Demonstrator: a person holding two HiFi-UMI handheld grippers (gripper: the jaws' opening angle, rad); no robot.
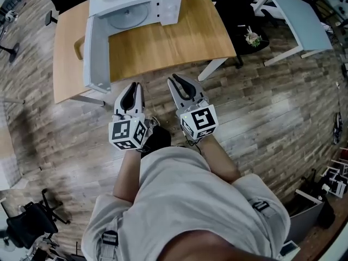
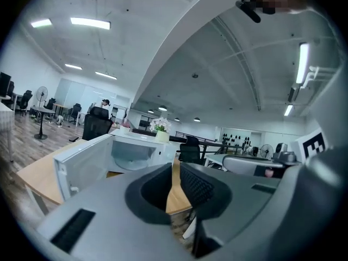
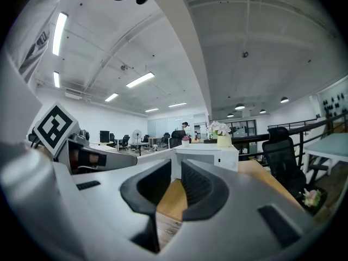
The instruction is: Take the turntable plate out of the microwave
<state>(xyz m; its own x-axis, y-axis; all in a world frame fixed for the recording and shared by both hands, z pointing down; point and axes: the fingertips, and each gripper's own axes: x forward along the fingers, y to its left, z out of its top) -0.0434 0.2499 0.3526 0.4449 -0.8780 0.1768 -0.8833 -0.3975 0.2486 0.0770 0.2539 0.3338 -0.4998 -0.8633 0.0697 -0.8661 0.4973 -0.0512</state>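
Note:
A white microwave (image 1: 136,4) stands at the far side of a wooden table (image 1: 174,42), with its door (image 1: 95,53) swung wide open toward me on the left. Inside lies the round glass turntable plate (image 1: 128,18), also visible in the left gripper view as the plate (image 2: 130,162). Both grippers hover over the floor short of the table's near edge. The left gripper (image 1: 134,85) and right gripper (image 1: 175,79) point at the microwave, each slightly open with nothing between the jaws. The left gripper (image 2: 175,170) faces the open cavity; the right gripper (image 3: 175,170) faces the microwave's (image 3: 204,156) side.
A flower pot (image 2: 161,129) sits on top of the microwave. To the right stand a black chair (image 3: 283,156) and a pale blue table (image 1: 299,15), with a small flower bunch (image 1: 252,37) on the floor. An office chair (image 1: 32,222) is at lower left.

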